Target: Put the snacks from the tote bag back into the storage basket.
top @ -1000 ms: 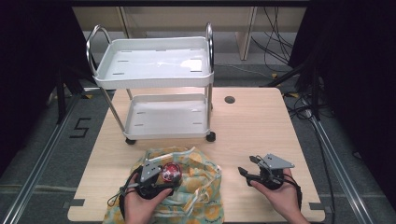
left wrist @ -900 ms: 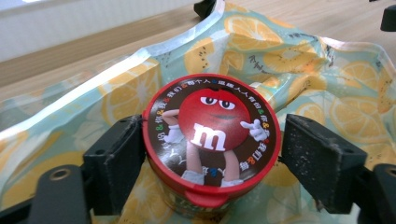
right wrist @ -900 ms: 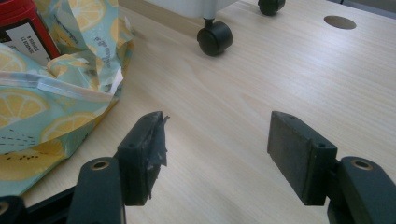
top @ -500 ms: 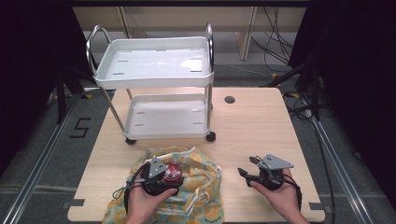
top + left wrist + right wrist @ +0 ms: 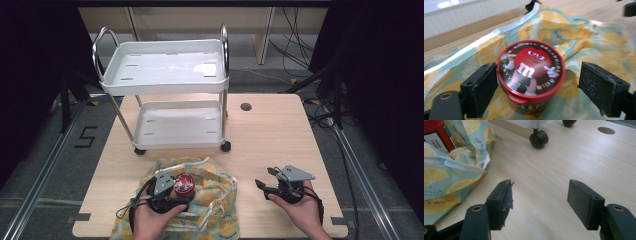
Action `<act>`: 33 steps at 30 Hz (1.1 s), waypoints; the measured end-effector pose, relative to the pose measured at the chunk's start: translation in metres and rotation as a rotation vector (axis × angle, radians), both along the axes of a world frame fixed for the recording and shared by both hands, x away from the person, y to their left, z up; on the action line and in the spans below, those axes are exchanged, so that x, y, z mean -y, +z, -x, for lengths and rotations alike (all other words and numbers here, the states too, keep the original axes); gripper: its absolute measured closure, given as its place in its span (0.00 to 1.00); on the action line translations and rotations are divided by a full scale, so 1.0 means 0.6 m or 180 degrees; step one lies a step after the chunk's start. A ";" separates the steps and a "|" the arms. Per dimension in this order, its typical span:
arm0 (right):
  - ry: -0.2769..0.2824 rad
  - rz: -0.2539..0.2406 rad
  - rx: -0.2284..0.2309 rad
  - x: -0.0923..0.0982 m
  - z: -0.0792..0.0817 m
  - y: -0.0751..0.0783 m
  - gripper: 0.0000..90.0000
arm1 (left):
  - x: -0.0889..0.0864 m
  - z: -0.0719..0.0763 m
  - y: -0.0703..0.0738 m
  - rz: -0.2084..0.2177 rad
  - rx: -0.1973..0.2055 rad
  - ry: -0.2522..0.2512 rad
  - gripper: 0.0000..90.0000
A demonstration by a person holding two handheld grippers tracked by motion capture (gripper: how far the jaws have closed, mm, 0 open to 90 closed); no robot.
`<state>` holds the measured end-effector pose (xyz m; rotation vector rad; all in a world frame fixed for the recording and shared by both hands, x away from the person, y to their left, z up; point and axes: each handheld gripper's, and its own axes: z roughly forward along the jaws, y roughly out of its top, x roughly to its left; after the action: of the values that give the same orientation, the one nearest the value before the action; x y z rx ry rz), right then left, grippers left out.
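The left tool (image 5: 534, 92) stands with its jaws apart around the candy tub (image 5: 531, 75): one pad touches or nearly touches the tub wall on one side, and the other pad stands clear of it on the opposite side. The tub sits upright on the lemon-print bag (image 5: 584, 45), red printed lid up. In the high view we see the left tool (image 5: 172, 192) at the near edge of the table (image 5: 270, 130), over the bag (image 5: 215, 200), with the tub (image 5: 183, 183) between its jaws.

To grasp well, we judge the following points to matter:

- We centre the tub between the pads, so that closing does not push it sideways across the soft fabric.
- We set the pads on the tub wall below the lid rim; a grip on the rim alone may slip or pop the lid.
- We keep bag fabric and the white drawstring out of the pads.
- We close until the tub is firmly held, then lift straight up.

The right tool (image 5: 539, 202) rests with its jaws wide apart and holding nothing, over bare table just beside the bag (image 5: 451, 177). It can pin the bag if the fabric rises with the tub.

Farther off, the white two-shelf cart (image 5: 165, 70) stands on the table; we judge it the likely destination.
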<state>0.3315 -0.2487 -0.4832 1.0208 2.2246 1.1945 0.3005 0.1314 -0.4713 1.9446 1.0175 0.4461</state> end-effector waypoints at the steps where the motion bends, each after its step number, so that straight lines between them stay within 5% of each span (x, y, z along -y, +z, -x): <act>1: 0.0010 0.0011 0.0015 0.001 0.000 0.000 0.41 | -0.005 0.001 0.004 0.0043 0.0009 -0.0056 0.17; 3: 0.0032 0.0008 0.0009 0.001 -0.001 0.001 0.41 | -0.007 0.004 0.009 0.0118 0.0031 -0.0071 0.19; 4: 0.0034 0.0005 0.0007 0.001 -0.001 0.002 0.41 | -0.017 0.002 0.018 0.0018 0.0061 -0.0172 0.19; 7: 0.0029 0.0010 -0.0008 0.002 -0.001 0.002 0.41 | -0.020 0.000 0.019 0.0001 0.0022 -0.0119 0.19; 11: -0.0004 -0.0004 -0.0010 -0.002 -0.001 0.000 0.41 | -0.006 -0.023 0.014 -0.0294 0.0007 -0.0301 0.16; 13: 0.0001 0.0001 0.0000 -0.002 0.000 0.000 0.41 | 0.002 -0.030 0.010 -0.0342 -0.0099 -0.0243 0.16; 16: 0.0039 0.0055 0.0063 0.000 -0.003 -0.001 0.41 | 0.005 -0.041 0.006 -0.0455 -0.0049 -0.0282 0.16; 18: 0.0039 0.0055 0.0054 0.000 -0.003 -0.002 0.41 | 0.012 -0.042 -0.001 -0.0358 -0.0208 -0.0194 0.16; 20: 0.0032 0.0048 0.0040 0.000 -0.003 -0.002 0.41 | 0.008 -0.045 -0.002 -0.0562 -0.0313 -0.0272 0.16; 21: 0.0032 0.0048 0.0040 0.000 -0.003 -0.002 0.41 | 0.016 -0.044 -0.009 -0.0360 -0.0288 -0.0151 0.16; 23: 0.0032 0.0053 0.0047 0.001 -0.004 -0.002 0.41 | 0.018 -0.045 -0.013 -0.0370 -0.0326 -0.0129 0.17; 25: -0.0043 -0.0006 -0.0094 -0.004 0.002 -0.002 0.41 | 0.017 -0.046 -0.015 -0.0483 -0.0345 -0.0161 0.20; 26: 0.0042 0.0067 0.0060 0.000 -0.003 -0.002 0.41 | 0.019 -0.044 -0.018 -0.0381 -0.0283 -0.0063 0.24; 27: 0.0034 0.0051 0.0024 -0.001 -0.002 -0.001 0.41 | 0.020 -0.043 -0.019 -0.0319 -0.0288 -0.0057 0.26; 28: 0.0041 0.0055 0.0032 -0.001 -0.002 -0.001 0.41 | 0.020 -0.043 -0.019 -0.0319 -0.0288 -0.0057 0.26; 29: 0.0041 0.0056 0.0028 -0.001 -0.002 -0.001 0.41 | 0.015 -0.042 -0.016 -0.0466 -0.0269 -0.0105 0.27; 31: 0.0048 0.0064 0.0042 -0.001 -0.003 -0.002 0.41 | 0.022 -0.038 -0.019 -0.0312 -0.0274 0.0042 0.27; 33: 0.0046 0.0064 0.0051 0.000 -0.003 -0.002 0.41 | 0.021 -0.034 -0.016 -0.0401 -0.0274 0.0081 0.28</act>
<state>0.3335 -0.2487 -0.4845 0.9854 2.2308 1.1799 0.3212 0.1189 -0.4808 2.0801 1.0928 0.4535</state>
